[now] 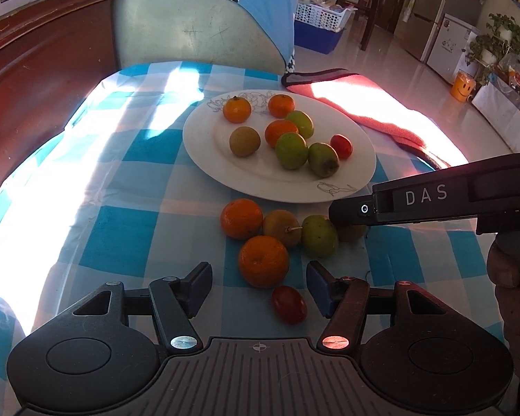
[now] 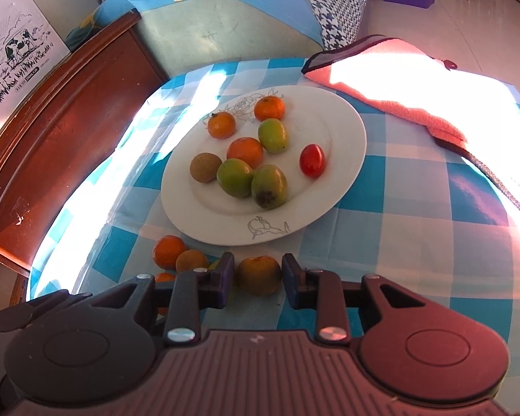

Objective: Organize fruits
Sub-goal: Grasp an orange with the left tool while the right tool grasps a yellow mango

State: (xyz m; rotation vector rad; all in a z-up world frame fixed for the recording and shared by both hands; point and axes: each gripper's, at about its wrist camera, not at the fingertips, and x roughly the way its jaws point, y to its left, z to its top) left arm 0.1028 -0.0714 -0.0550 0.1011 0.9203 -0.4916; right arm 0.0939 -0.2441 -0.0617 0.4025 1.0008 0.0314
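The right tongs (image 2: 256, 277) are reaching down beside the white plate (image 2: 346, 159) on the checked counter (image 2: 416, 225), their fingers bracketing a dull orange fruit (image 2: 259, 275); whether the pads are pressing it I cannot tell. The left tongs (image 1: 260, 286) are hanging half open and empty, with an orange (image 1: 263, 261) lying just ahead between the fingertips and a red tomato (image 1: 289, 304) sitting between them.
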